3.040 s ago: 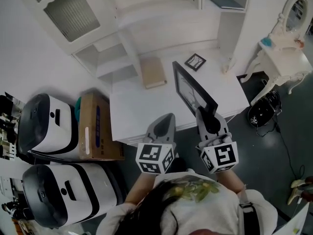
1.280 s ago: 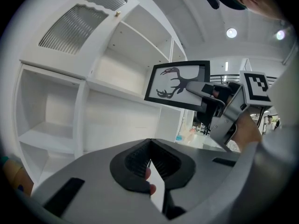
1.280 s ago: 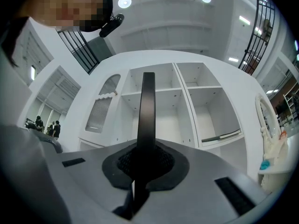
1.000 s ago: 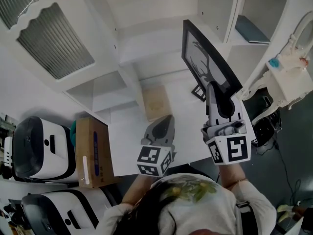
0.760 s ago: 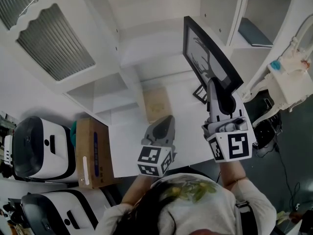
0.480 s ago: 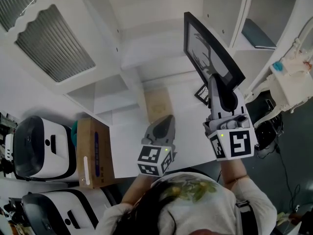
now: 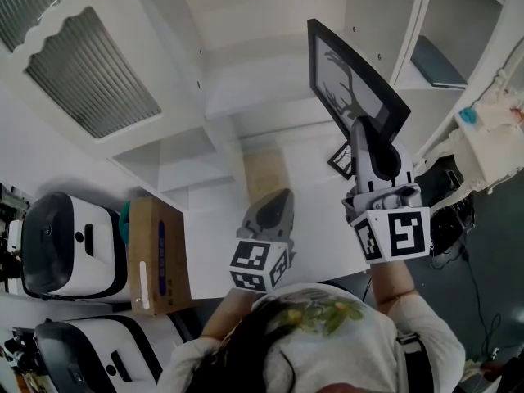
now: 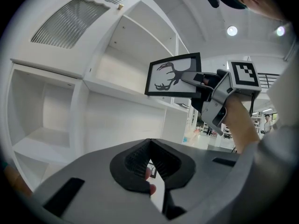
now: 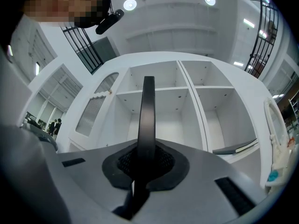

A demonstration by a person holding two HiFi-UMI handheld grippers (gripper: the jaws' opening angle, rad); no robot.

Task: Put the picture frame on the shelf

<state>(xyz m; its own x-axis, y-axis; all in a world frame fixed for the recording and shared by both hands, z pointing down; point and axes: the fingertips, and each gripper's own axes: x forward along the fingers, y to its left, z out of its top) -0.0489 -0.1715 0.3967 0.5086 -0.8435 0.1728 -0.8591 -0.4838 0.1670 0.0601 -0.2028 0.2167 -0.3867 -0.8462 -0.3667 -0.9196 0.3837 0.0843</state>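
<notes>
The picture frame [image 7: 348,76] is black with an antler drawing. It hangs in the air in front of the white shelf unit [image 7: 270,84], tilted, with my right gripper [image 7: 368,137] shut on its lower edge. In the right gripper view the frame [image 9: 148,115] shows edge-on between the jaws, with the open shelf compartments [image 9: 168,88] behind it. My left gripper [image 7: 274,207] is low over the white desk [image 7: 213,228], shut and holding nothing. In the left gripper view the frame [image 8: 174,76] appears up and to the right, far from the left gripper [image 8: 150,160].
A small black frame [image 7: 342,160] and a tan book [image 7: 266,174] lie on the desk. A dark book [image 7: 438,61] lies in the right shelf compartment. A ribbed cabinet door [image 7: 90,56] stands open at left. A cardboard box [image 7: 155,256] and white machines [image 7: 57,244] sit below left.
The right gripper has lifted the frame from just above the desk up to the shelf compartments, then drifted slightly right. The left gripper has hardly moved.
</notes>
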